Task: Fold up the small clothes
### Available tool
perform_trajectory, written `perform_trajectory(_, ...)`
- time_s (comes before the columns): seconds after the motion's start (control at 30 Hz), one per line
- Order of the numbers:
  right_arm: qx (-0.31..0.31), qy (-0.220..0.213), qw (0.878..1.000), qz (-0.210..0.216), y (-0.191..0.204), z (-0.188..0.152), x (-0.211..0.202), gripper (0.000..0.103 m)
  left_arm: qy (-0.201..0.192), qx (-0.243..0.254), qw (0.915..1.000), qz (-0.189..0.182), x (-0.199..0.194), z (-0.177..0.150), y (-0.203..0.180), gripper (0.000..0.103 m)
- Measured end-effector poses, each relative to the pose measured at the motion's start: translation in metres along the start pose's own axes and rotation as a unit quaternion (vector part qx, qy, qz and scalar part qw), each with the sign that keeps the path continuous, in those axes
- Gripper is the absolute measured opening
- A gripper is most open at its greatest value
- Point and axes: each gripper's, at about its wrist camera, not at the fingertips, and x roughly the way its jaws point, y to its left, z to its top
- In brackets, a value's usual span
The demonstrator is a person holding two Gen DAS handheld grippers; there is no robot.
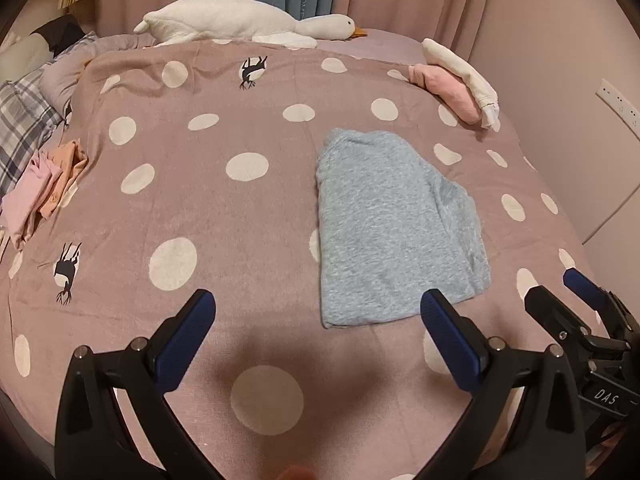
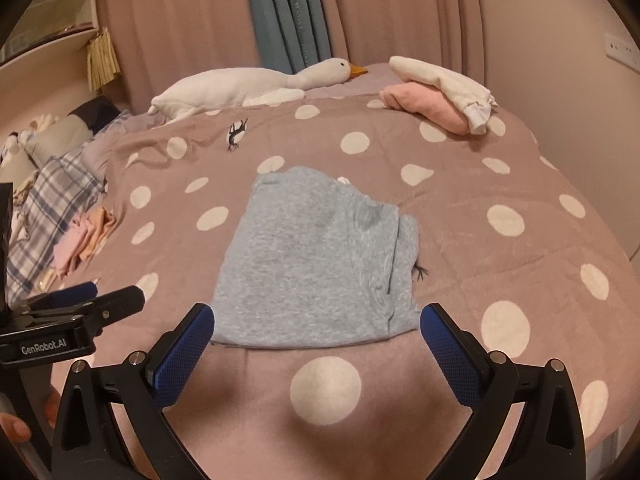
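Left tool (image 1: 318, 308): fingers spread wide, nothing between them, poised above the bed's polka-dot quilt (image 1: 192, 200). Right tool (image 2: 316, 320): likewise released, fingers apart and empty, just short of the near hem of the grey garment (image 2: 320, 256). Garment lies folded flat on the quilt, right of the left tool's axis. Pink and white folded clothes (image 2: 440, 96) stacked at the far right. Pink and peach pile (image 1: 44, 184) at the left edge. Plush goose (image 1: 248, 20) along the far side.
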Motion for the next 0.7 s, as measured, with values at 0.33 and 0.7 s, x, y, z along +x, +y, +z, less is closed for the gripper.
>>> perform_trajectory(0.33,-0.005,0.003,1.000,-0.009,-0.001,0.007,0.001,0.102,0.017,0.009,0.9998,0.000,0.005,0.000,-0.009,0.103)
perform_trajectory(0.7,0.011,0.011,1.000,0.000,-0.008,0.001,0.003,0.102,0.015,0.016,0.9996,0.016,0.008,0.001,-0.012,0.103)
